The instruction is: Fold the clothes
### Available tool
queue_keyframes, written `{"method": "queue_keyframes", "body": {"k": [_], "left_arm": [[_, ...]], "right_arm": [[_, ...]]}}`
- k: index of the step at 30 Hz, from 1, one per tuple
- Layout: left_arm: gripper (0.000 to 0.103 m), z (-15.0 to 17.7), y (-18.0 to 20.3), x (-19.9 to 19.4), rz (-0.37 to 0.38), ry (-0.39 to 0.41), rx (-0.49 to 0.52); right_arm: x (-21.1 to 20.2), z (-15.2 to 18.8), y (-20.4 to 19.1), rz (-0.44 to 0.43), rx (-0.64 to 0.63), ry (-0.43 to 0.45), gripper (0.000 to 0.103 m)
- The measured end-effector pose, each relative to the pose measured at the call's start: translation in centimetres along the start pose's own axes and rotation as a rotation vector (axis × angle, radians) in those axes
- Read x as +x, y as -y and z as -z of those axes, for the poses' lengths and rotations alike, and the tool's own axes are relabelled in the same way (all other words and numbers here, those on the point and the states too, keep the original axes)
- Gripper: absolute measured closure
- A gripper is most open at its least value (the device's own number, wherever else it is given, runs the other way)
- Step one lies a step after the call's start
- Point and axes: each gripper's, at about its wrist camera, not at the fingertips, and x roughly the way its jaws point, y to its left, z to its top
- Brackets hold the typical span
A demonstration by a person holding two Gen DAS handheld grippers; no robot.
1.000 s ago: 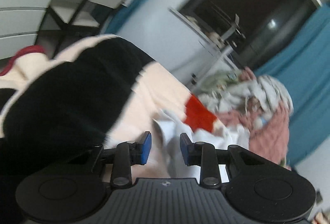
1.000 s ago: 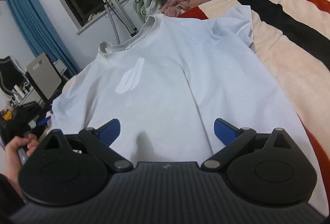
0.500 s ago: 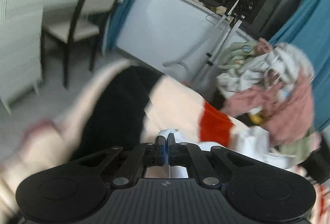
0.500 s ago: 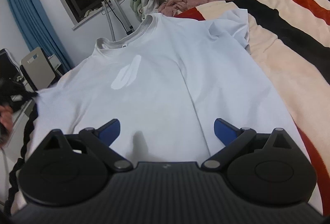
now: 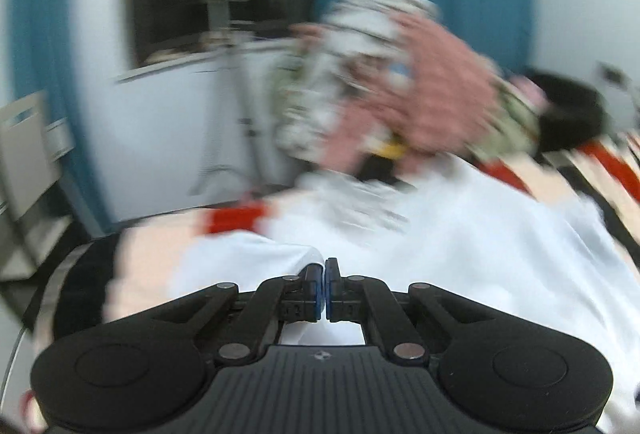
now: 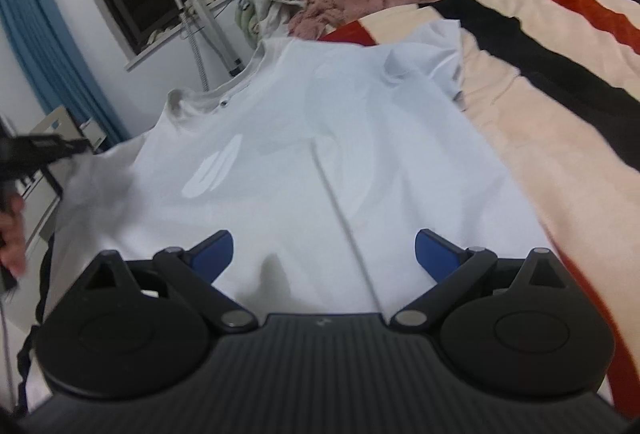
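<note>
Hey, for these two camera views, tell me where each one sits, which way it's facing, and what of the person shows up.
Left wrist view: sits on the left tongs, looking along the shut fingers, which pinch an edge of the white T-shirt, toward the clothes pile; no body part shows.
Right wrist view: sits on the right tongs, open above the shirt's hem, facing its collar; a hand shows at the left edge.
Shared: T-shirt, clothes pile, striped blanket.

My left view smears with motion blur; my right is sharper, softly lit, fisheye-bent at its edges.
</note>
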Motion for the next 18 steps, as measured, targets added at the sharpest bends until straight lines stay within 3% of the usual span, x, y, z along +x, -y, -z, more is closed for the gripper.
{"method": "queue_keyframes", "body": {"k": [4,7,13,18], "left_arm": [[0.101,3.1,7.5,3.4,0.092,-0.083,0.104],[0.100,5.4,10.4,5.5,0.077,-0.135,0.142],[0.090,6.7,8.5,2.7,0.104,-0.085,0.044],[0.075,5.7,5.7,-1.3,0.034,-0.017,0.041]], "right_arm": [[-0.2,-0.4,0.7,0.012,0.018,0.013,0.004],[-0.3,-0.5,1.2,0.011,0.033,0.014,0.004],[-0.5,-0.6,1.7,0.002,0.057,0.015,0.004],[-0.5,-0.5,1.4,-0.005,0.046,0.008,0.004]]}}
